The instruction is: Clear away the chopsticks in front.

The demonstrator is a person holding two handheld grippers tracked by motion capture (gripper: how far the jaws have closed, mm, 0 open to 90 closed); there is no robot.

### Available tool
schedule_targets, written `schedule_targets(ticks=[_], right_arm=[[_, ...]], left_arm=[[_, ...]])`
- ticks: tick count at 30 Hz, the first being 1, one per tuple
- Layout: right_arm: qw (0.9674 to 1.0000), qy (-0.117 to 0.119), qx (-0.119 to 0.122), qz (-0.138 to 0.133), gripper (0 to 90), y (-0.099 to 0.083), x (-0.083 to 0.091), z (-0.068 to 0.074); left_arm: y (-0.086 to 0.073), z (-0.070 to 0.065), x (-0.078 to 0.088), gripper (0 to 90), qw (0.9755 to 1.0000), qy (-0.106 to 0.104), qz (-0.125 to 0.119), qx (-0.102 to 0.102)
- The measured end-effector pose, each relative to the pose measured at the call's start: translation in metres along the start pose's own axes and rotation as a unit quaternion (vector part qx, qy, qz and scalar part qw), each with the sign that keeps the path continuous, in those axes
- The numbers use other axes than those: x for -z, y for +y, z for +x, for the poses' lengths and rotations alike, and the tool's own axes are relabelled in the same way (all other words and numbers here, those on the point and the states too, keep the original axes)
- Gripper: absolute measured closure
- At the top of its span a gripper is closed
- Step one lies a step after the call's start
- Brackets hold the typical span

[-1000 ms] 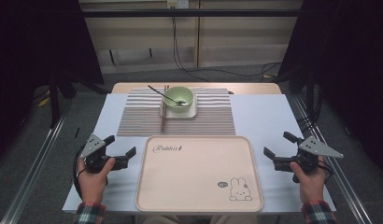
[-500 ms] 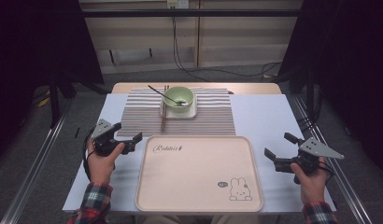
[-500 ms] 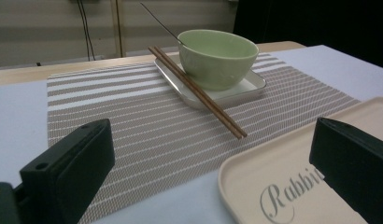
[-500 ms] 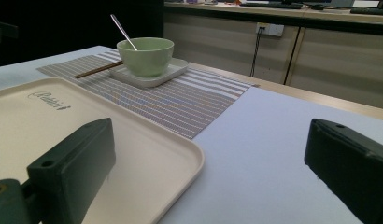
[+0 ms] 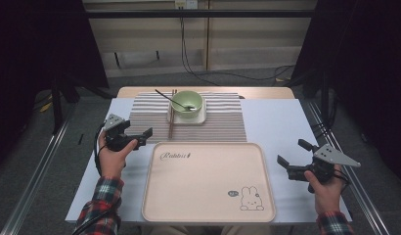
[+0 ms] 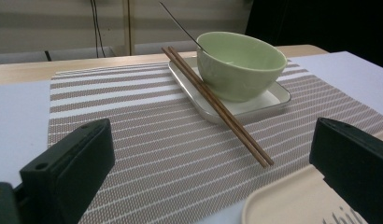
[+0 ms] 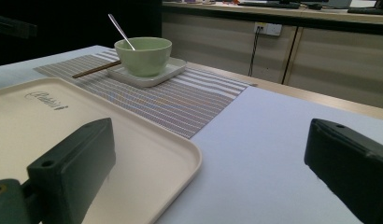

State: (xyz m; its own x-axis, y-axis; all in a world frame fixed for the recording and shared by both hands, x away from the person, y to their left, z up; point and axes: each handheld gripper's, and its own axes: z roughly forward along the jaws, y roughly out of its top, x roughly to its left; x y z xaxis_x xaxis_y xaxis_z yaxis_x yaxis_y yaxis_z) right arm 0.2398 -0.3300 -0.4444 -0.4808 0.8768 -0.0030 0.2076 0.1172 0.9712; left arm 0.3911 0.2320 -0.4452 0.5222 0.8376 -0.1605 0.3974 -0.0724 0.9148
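A pale green bowl (image 5: 187, 103) with a thin spoon (image 5: 167, 96) in it stands on a white square plate (image 5: 201, 117) at the back of a striped placemat (image 5: 223, 125). Brown chopsticks (image 5: 172, 120) rest on the plate's left edge and slope down onto the mat. My left gripper (image 5: 141, 135) hovers open at the mat's front left corner, jaws pointing toward the chopsticks (image 6: 217, 105) and bowl (image 6: 241, 63). My right gripper (image 5: 291, 152) is open and holds nothing, just right of the beige tray (image 5: 208, 181), facing left across it.
The beige tray has a rabbit drawing near its front right corner and nothing on it. A white sheet (image 5: 281, 122) covers the table, whose wooden far edge (image 5: 203, 90) lies behind the mat. Cables and dark curtains lie beyond the table.
My left gripper has moved forward and to the right, from beside the tray up to the mat's front left corner. The right gripper has barely moved.
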Motion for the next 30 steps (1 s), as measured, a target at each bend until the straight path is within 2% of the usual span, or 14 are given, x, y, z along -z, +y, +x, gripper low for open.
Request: schedule_targets(ticks=[1,9,18,21,22,27,30], right_arm=[[1.0000,0.000,-0.001,-0.001,1.2,0.000,0.000,0.000],[1.0000,-0.003,-0.001,0.000,1.3,0.000,0.000,-0.001],[0.9999,-0.010,-0.002,-0.003,1.4,0.000,0.002,-0.004],[0.9999,-0.010,-0.004,-0.001,1.6,0.000,0.002,-0.004],[0.9999,-0.010,-0.005,-0.001,1.6,-0.001,0.001,-0.004],[0.9999,-0.014,-0.006,-0.003,1.9,0.000,0.001,-0.004],[0.9999,-0.015,-0.005,-0.003,1.9,-0.001,0.001,-0.005]], left_arm=[[0.001,0.001,-0.005,0.0,1.0000,0.000,-0.001,0.008],[0.005,0.004,-0.025,0.0,0.9996,0.017,0.006,0.023],[0.006,0.009,-0.049,0.0,0.9976,0.037,0.032,0.049],[0.007,0.010,-0.052,0.0,0.9974,0.037,0.038,0.048],[0.009,0.011,-0.057,0.0,0.9971,0.044,0.040,0.047],[0.012,0.011,-0.068,0.0,0.9962,0.053,0.050,0.047],[0.013,0.011,-0.073,0.0,0.9958,0.050,0.057,0.052]])
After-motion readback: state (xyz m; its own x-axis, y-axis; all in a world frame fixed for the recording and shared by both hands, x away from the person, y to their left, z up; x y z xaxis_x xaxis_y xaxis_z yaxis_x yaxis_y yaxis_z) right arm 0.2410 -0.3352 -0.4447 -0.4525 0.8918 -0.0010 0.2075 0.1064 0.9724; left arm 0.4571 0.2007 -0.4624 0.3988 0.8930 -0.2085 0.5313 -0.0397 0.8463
